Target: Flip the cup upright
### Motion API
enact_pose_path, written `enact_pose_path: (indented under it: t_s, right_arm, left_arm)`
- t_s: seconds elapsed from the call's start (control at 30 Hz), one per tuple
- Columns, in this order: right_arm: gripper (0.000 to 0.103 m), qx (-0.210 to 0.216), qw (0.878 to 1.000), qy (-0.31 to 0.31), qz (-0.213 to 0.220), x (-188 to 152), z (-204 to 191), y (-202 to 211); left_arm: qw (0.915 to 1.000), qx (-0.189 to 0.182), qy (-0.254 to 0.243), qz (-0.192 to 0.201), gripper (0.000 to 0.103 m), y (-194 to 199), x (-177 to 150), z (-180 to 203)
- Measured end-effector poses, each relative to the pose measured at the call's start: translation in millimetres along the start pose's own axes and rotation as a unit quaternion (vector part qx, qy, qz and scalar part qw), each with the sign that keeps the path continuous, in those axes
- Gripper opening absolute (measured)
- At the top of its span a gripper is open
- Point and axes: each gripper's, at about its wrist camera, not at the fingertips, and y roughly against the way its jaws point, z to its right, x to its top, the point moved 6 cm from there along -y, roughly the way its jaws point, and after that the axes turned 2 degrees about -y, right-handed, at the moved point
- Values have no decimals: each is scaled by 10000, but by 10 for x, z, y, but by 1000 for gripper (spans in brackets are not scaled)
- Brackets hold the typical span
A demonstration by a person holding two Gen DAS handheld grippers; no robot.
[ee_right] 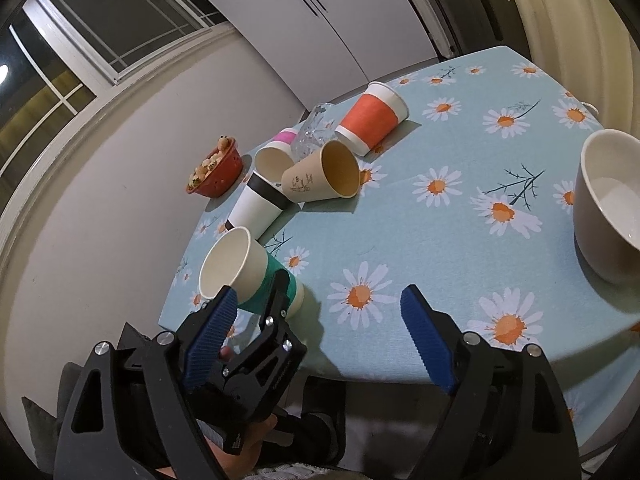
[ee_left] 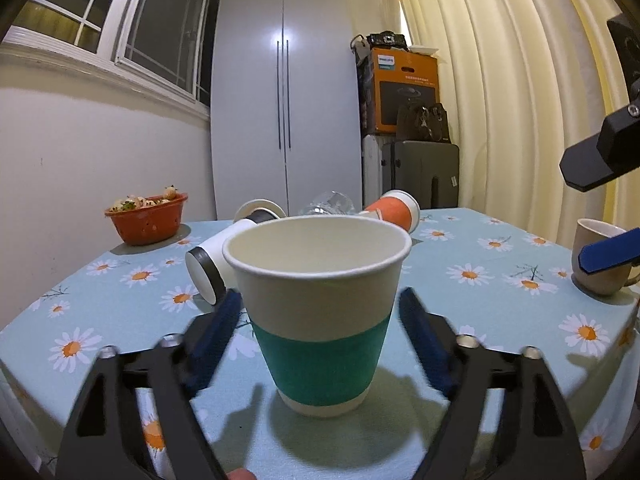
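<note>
Now the green paper cup (ee_left: pixel 320 316) stands upright in the middle of the left view, between the wide-open fingers of the left gripper (ee_left: pixel 320 336). It looks light and squishy, so hold its green band softly. The right gripper (ee_right: pixel 316 340), low in its view, is open and empty too.

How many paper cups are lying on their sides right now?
4: the orange cup farthest back, the tan cup at centre, the black-banded cup beside it, and a white cup behind. A pink one behind the glass is partly hidden.

I see a white cup (ee_left: pixel 320 312) with teal band, light-blue tablecloth (ee_left: pixel 480 300) with white-orange daisies, orange-banded cup (ee_right: pixel 372 118), black-banded cup (ee_right: pixel 256 204), red-orange basket (ee_left: pixel 146 218), blue gripper pads (ee_right: pixel 428 340).
</note>
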Motion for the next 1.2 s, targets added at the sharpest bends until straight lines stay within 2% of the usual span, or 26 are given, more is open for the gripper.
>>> enact_pose_path:
  t_s: [0.2, 0.5, 0.57, 0.8, 0.93, 1.03, 1.2]
  right_arm:
    - [83, 60, 9999, -30, 127, 15, 11, 81]
    - [85, 115, 9994, 49, 338, 46, -24, 175]
    - [87, 115, 9991, 92, 390, 50, -43, 199]
    - [98, 48, 9973, 270, 683, 54, -110, 336]
    - [98, -140, 9947, 522, 873, 21, -175, 417]
    - [98, -432, 9902, 874, 999, -51, -264, 457]
    - [98, -1063, 9693, 1754, 1355, -222, -485, 583]
  left_arm:
    - [9999, -35, 106, 67, 96, 22, 85, -23]
    - [9997, -187, 126, 29, 96, 227, 259, -103]
    - [9997, -219, 108, -89, 96, 306, 331, -160]
    - [9992, -317, 208, -117, 96, 656, 588, -466]
    - [9982, -505, 193, -277, 96, 794, 670, -625]
    - [9972, -664, 88, -337, 96, 918, 737, -735]
    - [9942, -961, -87, -484, 96, 1106, 781, -823]
